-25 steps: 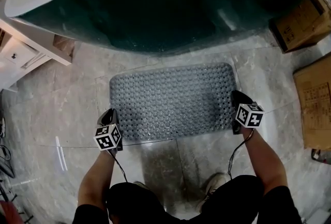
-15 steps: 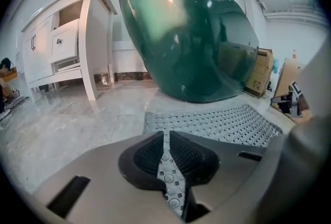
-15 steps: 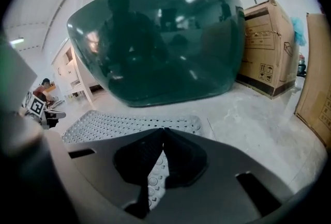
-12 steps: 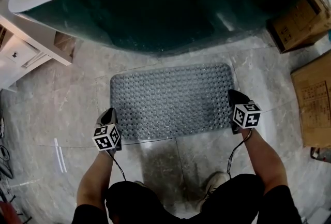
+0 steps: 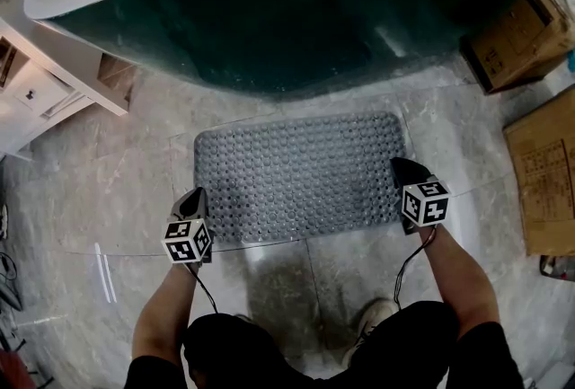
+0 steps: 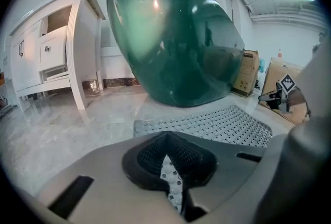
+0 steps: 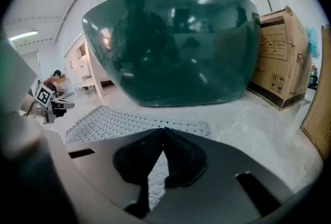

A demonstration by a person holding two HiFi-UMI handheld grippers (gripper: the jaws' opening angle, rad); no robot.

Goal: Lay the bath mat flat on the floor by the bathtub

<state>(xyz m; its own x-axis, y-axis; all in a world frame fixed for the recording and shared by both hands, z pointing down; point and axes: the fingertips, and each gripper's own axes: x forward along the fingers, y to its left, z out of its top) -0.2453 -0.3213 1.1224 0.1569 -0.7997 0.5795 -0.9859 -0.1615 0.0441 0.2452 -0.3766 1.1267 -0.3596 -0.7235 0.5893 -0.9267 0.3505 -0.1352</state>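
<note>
Bath mat lies flat on the grey floor, its far long edge just beside the green bathtub at 12 o'clock. Bare floor opens at 9 and 6 o'clock. Cardboard boxes crowd 2 and 3 o'clock, and a white cabinet stands at 10. The left hand-held gripper meets the mat's 7 o'clock corner, the right hand-held gripper its 3 o'clock edge.

Left gripper view: the jaws are clenched on a strip of the mat.

Right gripper view: the jaws likewise pinch the mat's bumpy edge. A box at 2 o'clock bears handling symbols; its other print is too small to read.
</note>
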